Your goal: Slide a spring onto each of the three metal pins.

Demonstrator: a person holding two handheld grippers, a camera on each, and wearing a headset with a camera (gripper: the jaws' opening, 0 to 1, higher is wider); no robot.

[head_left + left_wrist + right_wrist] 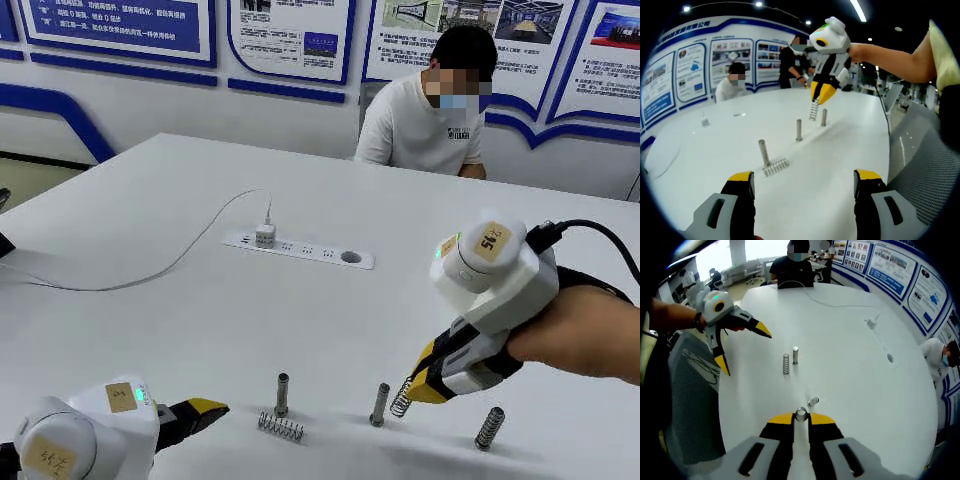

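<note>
**Left idle, right threading**

Left gripper [804,176] gapes wide near the loose spring [776,166]. Right gripper [425,390] pinches another spring [402,401] just beside the middle pin [380,403] — best tip the coil upright, centre its mouth over the pin's tip, then lower.

Left gripper [804,181] is sitting low over the white table [855,145], jaws standing wide apart with nothing between them. Three pins are standing upright in a row leading away: near pin [763,151], middle pin [799,129], far pin [823,116]. Loose spring [776,166] is lying flat just beside the near pin's base. Right gripper [820,97] is pointing down from above, pinching the held spring [813,111], which is dangling between the middle and far pins.
</note>
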